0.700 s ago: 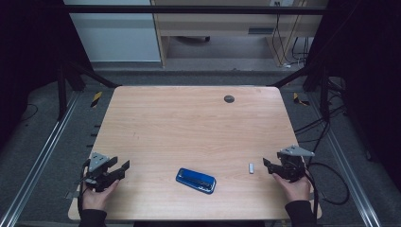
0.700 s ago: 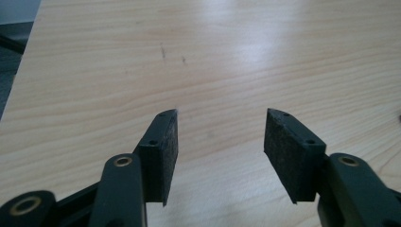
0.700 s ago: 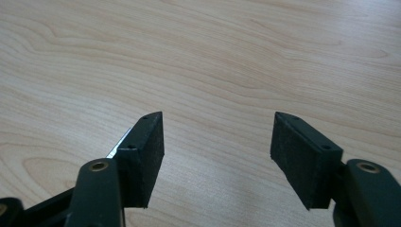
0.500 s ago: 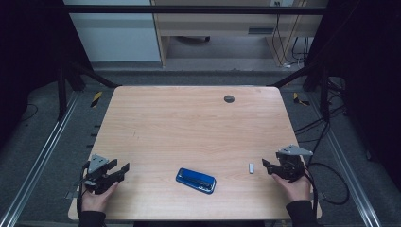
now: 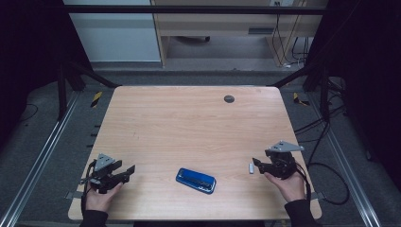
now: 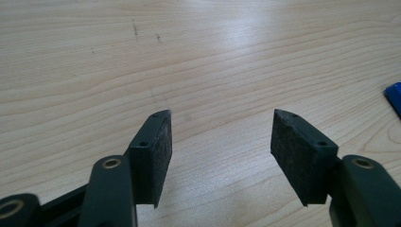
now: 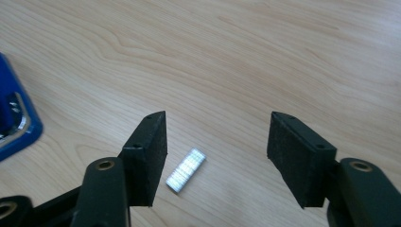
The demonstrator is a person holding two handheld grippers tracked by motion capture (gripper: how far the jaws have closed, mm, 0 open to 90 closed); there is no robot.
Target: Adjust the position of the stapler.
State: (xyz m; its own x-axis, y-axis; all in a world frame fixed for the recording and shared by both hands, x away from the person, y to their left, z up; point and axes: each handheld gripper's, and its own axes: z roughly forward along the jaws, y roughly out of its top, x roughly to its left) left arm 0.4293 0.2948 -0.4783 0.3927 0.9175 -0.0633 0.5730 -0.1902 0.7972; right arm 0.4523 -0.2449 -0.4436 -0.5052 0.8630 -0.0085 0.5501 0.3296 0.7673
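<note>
Table (image 5: 189, 127): staple strip (image 7: 186, 169) between open right gripper (image 7: 215, 142) jaws.

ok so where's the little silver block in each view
High view: the silver block lies on the table just in front of the right gripper, right of the blue case.
Right gripper view: low centre, between the open jaws.
Left gripper view: not in it.
Shared landmark: the blue case, at each gripper view's edge.
</note>
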